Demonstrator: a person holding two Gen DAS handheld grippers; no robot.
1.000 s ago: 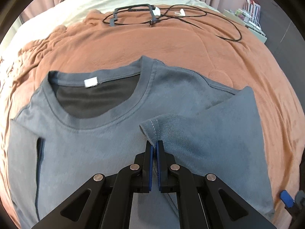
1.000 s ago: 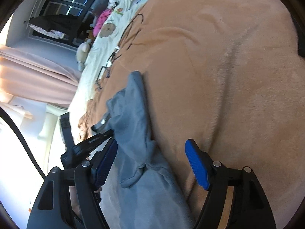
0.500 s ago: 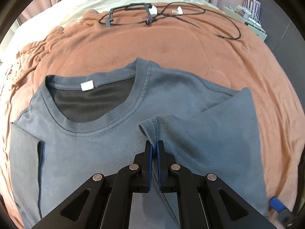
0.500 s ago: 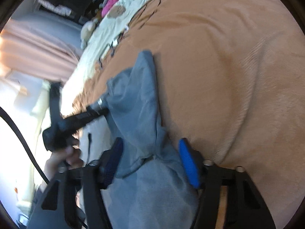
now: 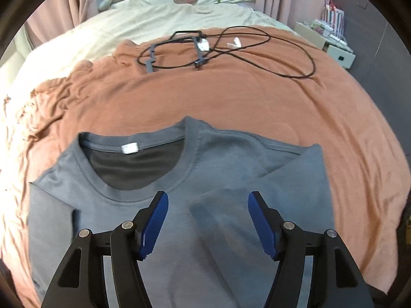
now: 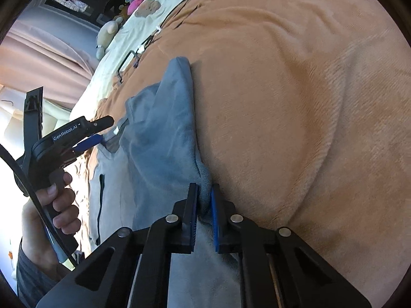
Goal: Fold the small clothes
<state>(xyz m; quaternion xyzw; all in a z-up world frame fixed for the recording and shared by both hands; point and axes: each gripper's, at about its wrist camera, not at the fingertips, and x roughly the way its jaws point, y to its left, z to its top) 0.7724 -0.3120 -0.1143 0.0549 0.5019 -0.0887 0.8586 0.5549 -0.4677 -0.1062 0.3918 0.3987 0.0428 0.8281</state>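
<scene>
Left gripper (image 5: 208,220) has just spread, fingers apart; right gripper (image 6: 204,214) just clamped.

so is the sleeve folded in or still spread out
Folded in: the sleeve lies across the front of the shirt, its cuff near the collar. The other side's sleeve is out of view.

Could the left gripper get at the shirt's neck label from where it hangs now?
Probably yes. The left gripper, jaws just opened and empty, hangs over the shirt; the white label lies exposed inside the collar with nothing covering it.
</scene>
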